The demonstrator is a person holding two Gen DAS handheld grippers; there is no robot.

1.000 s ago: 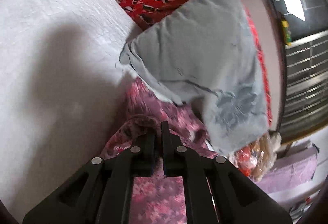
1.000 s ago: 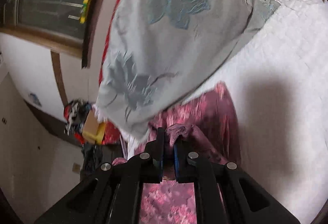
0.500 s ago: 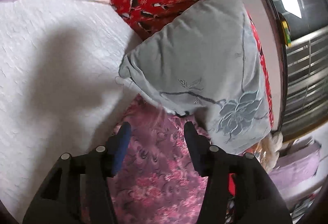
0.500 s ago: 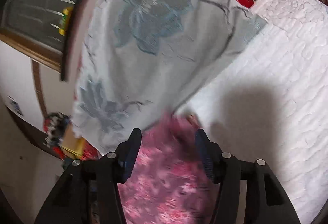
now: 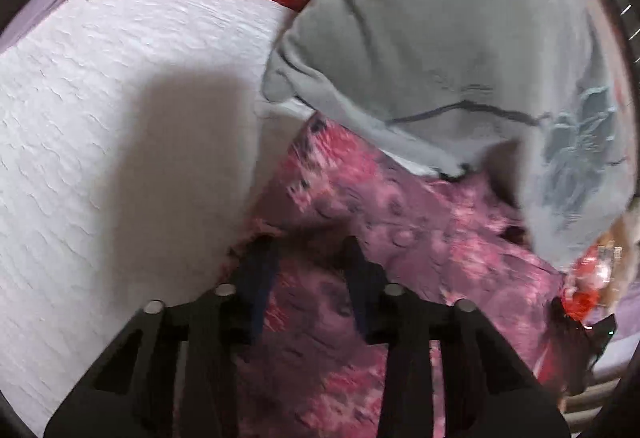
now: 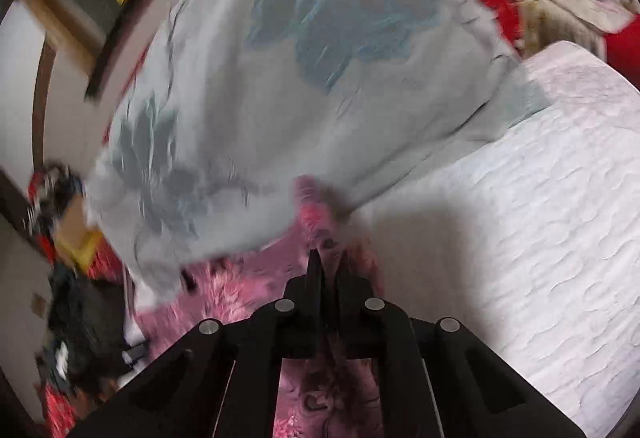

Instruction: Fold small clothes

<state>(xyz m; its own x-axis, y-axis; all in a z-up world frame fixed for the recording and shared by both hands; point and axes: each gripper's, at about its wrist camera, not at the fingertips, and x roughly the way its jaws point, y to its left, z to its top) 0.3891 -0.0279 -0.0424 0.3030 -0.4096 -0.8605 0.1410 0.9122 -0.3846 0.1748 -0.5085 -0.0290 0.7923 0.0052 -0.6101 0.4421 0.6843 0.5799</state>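
Pinching pink cloth w/ right gripper, jaws pressed together on an edge, prob. to lift it for folding. Closing left gripper, jaws just been narrowing, cloth between, not pressing yet. Pointing both down at bed; pillow lying just ahead.

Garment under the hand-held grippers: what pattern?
Pink-and-purple mottled floral print garment, clearest in the left wrist view.
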